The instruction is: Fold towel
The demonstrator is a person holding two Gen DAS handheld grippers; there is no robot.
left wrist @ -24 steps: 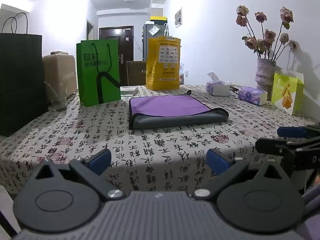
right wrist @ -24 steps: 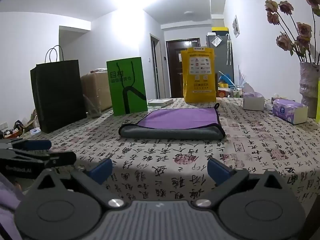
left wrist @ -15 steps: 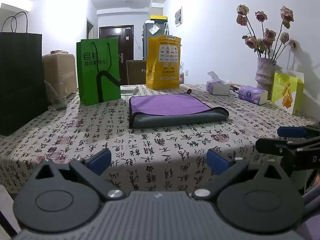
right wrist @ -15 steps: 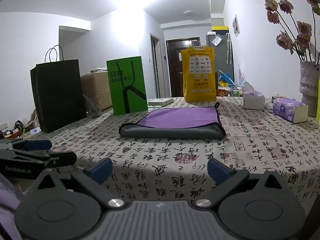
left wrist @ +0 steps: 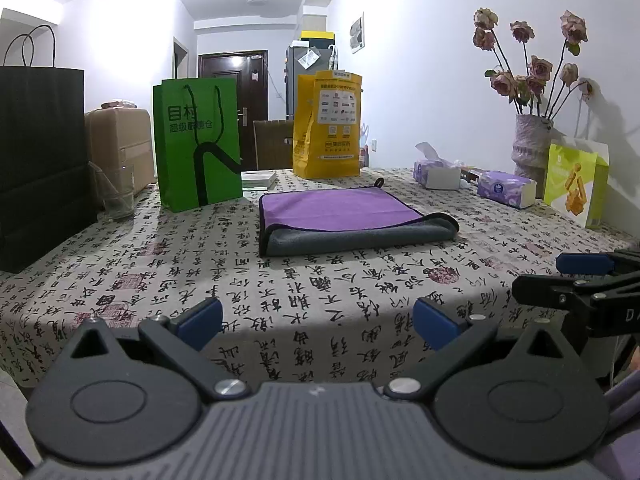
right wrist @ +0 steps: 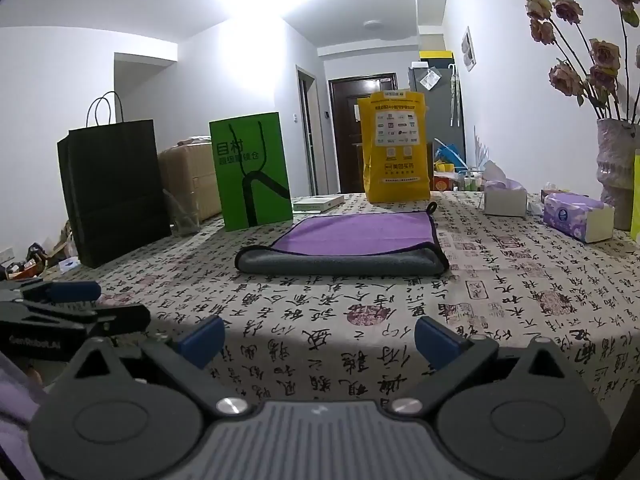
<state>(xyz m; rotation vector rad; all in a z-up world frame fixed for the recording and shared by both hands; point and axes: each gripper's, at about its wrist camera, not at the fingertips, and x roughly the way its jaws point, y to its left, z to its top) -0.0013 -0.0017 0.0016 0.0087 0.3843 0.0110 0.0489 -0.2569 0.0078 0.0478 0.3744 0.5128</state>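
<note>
A purple towel with a grey underside (left wrist: 344, 216) lies folded flat on the patterned tablecloth (left wrist: 240, 280), its rolled grey fold facing me. It also shows in the right wrist view (right wrist: 352, 244). My left gripper (left wrist: 318, 322) is open and empty, held near the table's front edge, well short of the towel. My right gripper (right wrist: 318, 338) is open and empty too, at the front edge. Each gripper shows in the other's view: the right one at the right (left wrist: 580, 280), the left one at the left (right wrist: 72, 304).
Behind the towel stand a green paper bag (left wrist: 198, 142), a yellow bag (left wrist: 328, 124) and a black bag (left wrist: 40, 160) at the left. Tissue packs (left wrist: 506, 192), a vase of dried roses (left wrist: 532, 148) and a small yellow-green bag (left wrist: 574, 184) are at the right.
</note>
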